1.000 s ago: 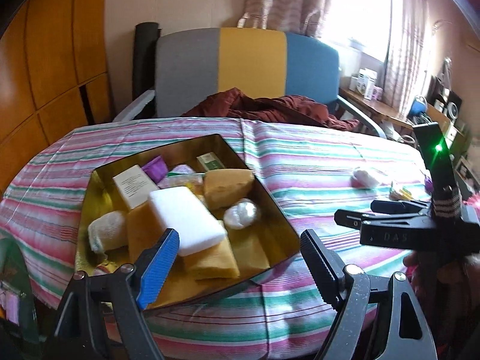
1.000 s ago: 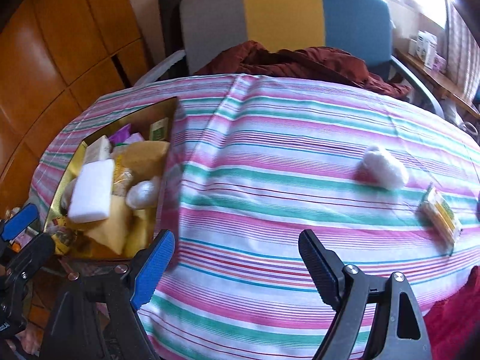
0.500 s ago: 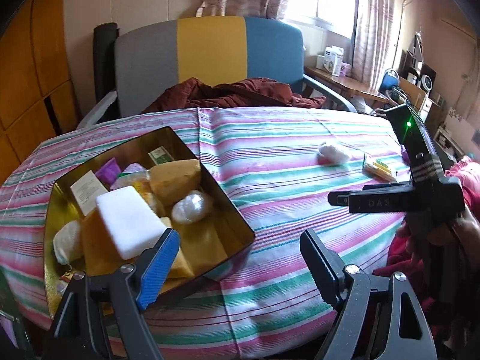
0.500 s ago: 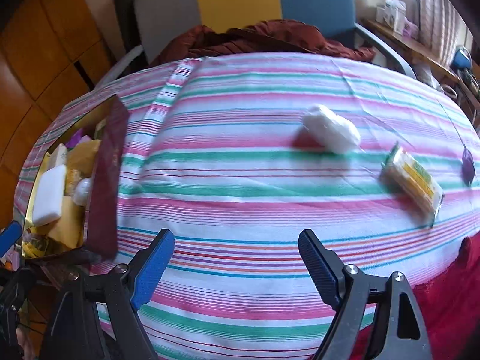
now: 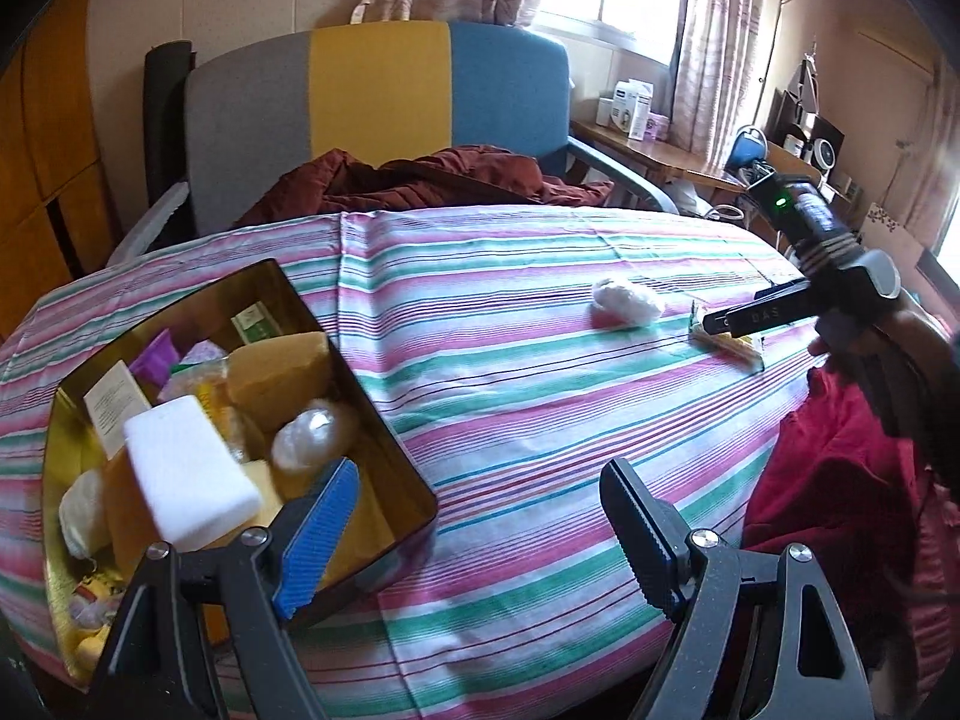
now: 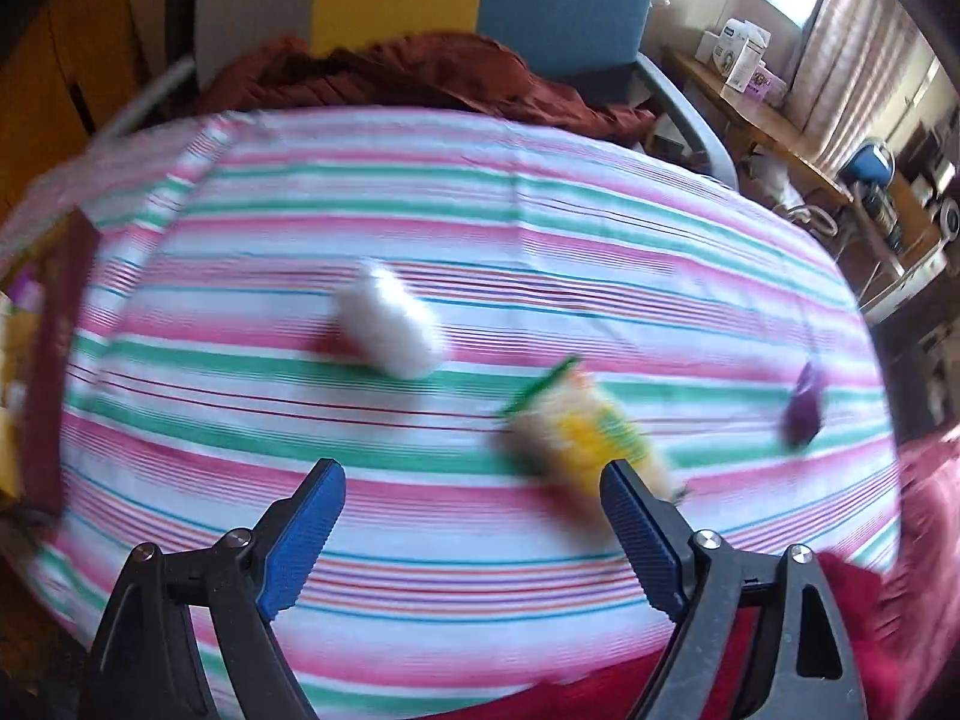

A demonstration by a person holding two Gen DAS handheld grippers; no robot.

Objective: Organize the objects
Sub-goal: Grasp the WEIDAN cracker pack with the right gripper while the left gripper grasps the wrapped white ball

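Note:
A gold tin (image 5: 366, 396) sits at the left of the striped table, holding a white block (image 5: 186, 468), yellow sponges, a white wrapped ball and several small packets. My left gripper (image 5: 474, 528) hangs open just right of the tin's near corner, with nothing in it. A white wad (image 6: 390, 324), a yellow-green packet (image 6: 585, 426) and a small purple item (image 6: 803, 408) lie loose on the cloth. My right gripper (image 6: 474, 534) is above the cloth near the packet, its jaws opening and nothing between them. In the left wrist view the right gripper (image 5: 720, 324) hovers over the packet (image 5: 729, 351).
A chair with a grey, yellow and blue back (image 5: 378, 114) stands behind the table, with a dark red cloth (image 5: 432, 180) on its seat. A red garment (image 5: 840, 480) lies at the table's right edge. A side table with boxes (image 5: 630, 114) is by the window.
Both views have swung to the right across the table. My right gripper moved right, from near the tin to the yellow-green packet. The tin has slid toward the left edge of both views.

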